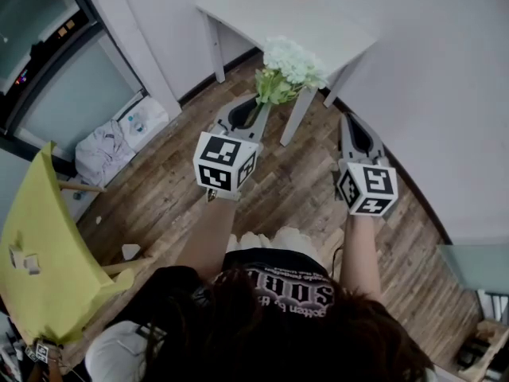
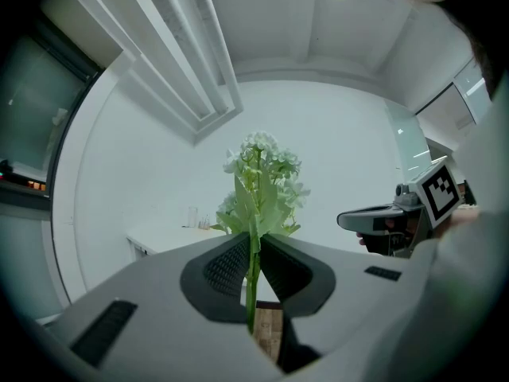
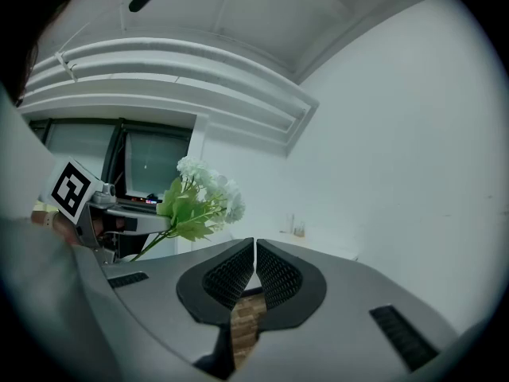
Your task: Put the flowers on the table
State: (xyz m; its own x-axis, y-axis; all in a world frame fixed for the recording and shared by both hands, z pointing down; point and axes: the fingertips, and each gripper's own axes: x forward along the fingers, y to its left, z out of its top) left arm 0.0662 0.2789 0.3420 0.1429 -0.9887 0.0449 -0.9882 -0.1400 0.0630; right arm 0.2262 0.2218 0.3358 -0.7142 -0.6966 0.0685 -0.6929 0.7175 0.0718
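Holding the white flower bunch (image 1: 290, 64) by its stem (image 2: 253, 285), left gripper (image 1: 258, 108) is clamped, bunch upright in air near the white table (image 1: 318, 26), not on it. Right gripper (image 1: 355, 130) pinched closed, empty. Suggest gripping firmly until the stem is over the tabletop, lowering close, then releasing.

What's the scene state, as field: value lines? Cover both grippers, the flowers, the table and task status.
left gripper: fingers closed on the flowers' stem
right gripper: fingers together, nothing between them
flowers: white blooms, green leaves, held in the air by the stem
table: white, ahead of both grippers, by the wall
floor: wood planks
chair: yellow-green, at the person's left
task status: flowers not yet on the table
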